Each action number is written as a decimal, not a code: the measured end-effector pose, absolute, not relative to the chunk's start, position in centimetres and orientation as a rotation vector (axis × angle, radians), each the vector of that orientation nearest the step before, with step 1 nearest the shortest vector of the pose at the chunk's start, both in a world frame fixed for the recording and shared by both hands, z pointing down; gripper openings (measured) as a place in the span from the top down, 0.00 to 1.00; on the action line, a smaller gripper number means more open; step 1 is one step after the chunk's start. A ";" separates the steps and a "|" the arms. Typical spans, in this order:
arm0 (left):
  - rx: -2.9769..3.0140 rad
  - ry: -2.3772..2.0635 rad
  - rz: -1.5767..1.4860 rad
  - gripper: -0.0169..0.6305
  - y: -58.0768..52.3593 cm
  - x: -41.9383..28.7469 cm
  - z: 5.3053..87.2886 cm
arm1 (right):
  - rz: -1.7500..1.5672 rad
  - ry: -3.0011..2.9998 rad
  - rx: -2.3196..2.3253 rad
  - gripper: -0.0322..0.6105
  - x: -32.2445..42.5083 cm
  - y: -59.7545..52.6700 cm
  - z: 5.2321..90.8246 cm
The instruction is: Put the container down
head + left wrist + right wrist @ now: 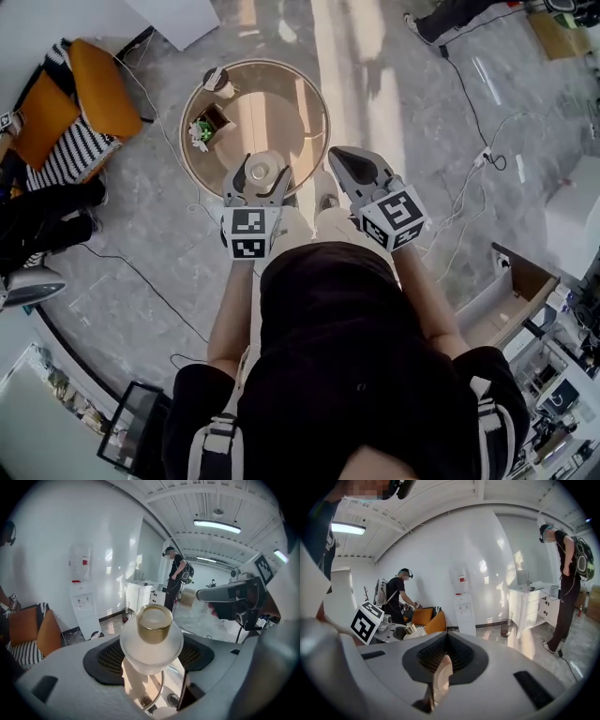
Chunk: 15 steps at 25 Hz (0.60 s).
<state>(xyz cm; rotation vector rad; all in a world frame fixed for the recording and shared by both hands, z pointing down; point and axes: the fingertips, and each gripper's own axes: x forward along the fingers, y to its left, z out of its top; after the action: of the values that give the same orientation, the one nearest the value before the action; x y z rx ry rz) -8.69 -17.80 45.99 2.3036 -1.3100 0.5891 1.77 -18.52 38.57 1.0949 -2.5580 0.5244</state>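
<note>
A frosted white container (263, 170) with a gold lid is clamped between the jaws of my left gripper (260, 180), held above the near edge of a round glass table (292, 112). In the left gripper view the container (153, 629) fills the middle, the left gripper (150, 657) shut on its body, lid pointing away. My right gripper (341, 163) hovers just right of it, shut and empty. In the right gripper view the right gripper (444, 668) has its jaws together, and the container (410, 628) shows at the left.
On the table stand a small box with a green plant (203, 127) and a round object (217, 81). An orange chair with a striped cushion (92, 94) is at the left. Cables run across the floor (469, 103). A person (565, 569) stands nearby.
</note>
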 end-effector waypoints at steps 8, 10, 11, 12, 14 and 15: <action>2.321 -1.222 0.625 0.44 -20.6 -8.5 50.3 | 0.475 -2.482 1.169 0.95 1.6 -20.0 42.3; 2.324 -1.203 0.634 0.44 -21.2 -8.4 51.4 | 0.475 -2.470 1.177 0.95 1.5 -20.3 43.2; 2.325 -1.193 0.638 0.44 -21.5 -8.4 51.9 | 0.479 -2.463 1.180 0.95 1.5 -20.5 43.5; 2.325 -1.186 0.639 0.44 -21.8 -8.3 52.4 | 0.484 -2.459 1.183 0.95 1.5 -20.8 43.9; 2.323 -1.174 0.642 0.44 -22.3 -8.3 53.5 | 0.499 -2.448 1.191 0.95 1.4 -21.2 44.7; 2.323 -1.170 0.646 0.44 -22.6 -8.3 54.0 | 0.506 -2.442 1.192 0.95 1.4 -21.5 45.1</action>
<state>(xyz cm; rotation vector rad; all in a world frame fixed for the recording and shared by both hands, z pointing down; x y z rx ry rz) -8.29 -22.60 53.98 2.3234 -1.1696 0.6456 1.36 -21.48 45.14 1.1925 -2.4417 0.5064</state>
